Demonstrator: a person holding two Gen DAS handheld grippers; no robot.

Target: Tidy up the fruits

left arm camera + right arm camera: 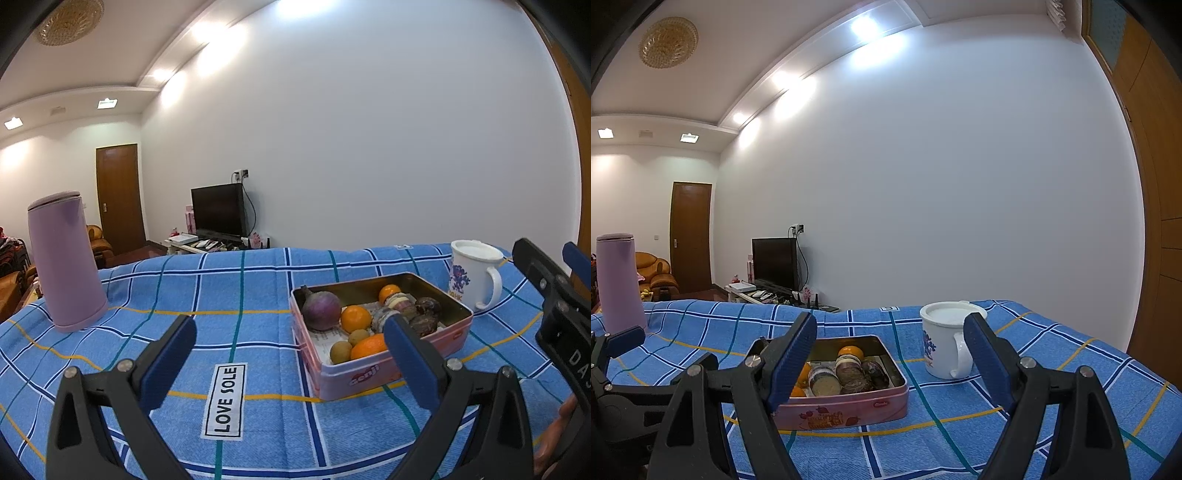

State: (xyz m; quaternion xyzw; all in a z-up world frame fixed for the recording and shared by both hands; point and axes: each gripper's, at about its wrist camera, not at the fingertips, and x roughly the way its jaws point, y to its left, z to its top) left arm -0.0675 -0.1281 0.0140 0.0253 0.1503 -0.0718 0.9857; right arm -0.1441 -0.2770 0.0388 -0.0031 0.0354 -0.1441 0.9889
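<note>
While both grippers, left gripper and right gripper, stand released and empty, the fruits sit packed in the pink tin mid-cloth. Oranges look firm, smooth and roll-prone; take each across its middle. Tin walls crowd entry; open tablecloth lies leftward, mug close right.
</note>
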